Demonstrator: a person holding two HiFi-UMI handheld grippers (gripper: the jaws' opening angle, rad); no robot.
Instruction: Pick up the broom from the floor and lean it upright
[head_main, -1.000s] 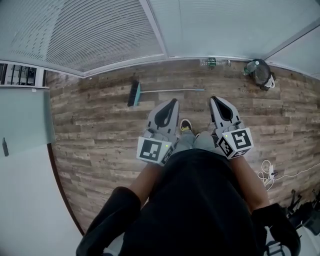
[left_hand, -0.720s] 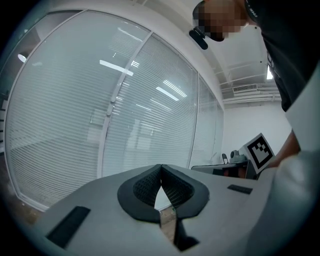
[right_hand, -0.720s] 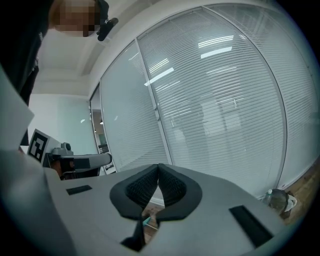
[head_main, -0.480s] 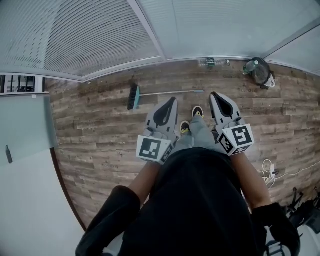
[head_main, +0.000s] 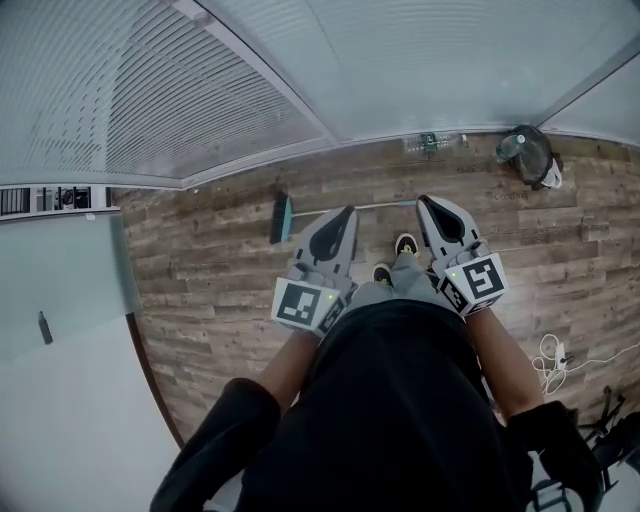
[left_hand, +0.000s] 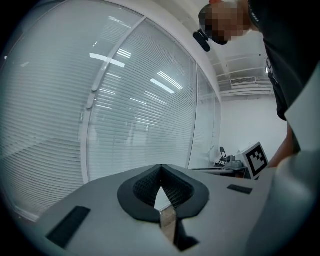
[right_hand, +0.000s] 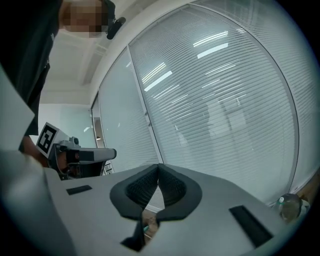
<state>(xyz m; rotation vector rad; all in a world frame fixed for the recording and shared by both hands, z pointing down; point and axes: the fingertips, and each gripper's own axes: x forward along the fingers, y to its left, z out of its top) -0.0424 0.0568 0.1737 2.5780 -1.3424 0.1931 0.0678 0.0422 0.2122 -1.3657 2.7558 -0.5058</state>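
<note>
The broom (head_main: 283, 216) lies flat on the wooden floor near the blinds, its dark green head at the left and its thin grey handle (head_main: 385, 205) running right. In the head view my left gripper (head_main: 348, 211) is held level in front of my body, its tips just short of the handle. The right gripper (head_main: 424, 201) is beside it, its tips over the handle's right end. Both are shut and hold nothing. In the left gripper view the left gripper (left_hand: 160, 167) has its pads pressed together, and in the right gripper view so has the right gripper (right_hand: 158, 166).
A dark bin (head_main: 530, 156) with a white liner stands at the back right by the glass wall. A plastic bottle (head_main: 430, 143) lies at the foot of the blinds. A white cable (head_main: 558, 355) trails on the floor at the right. My shoes (head_main: 404, 245) stand between the grippers.
I have stepped forward toward the broom. Both grippers have moved with me and now reach the handle's line in the head view. Their jaws have stayed shut.
</note>
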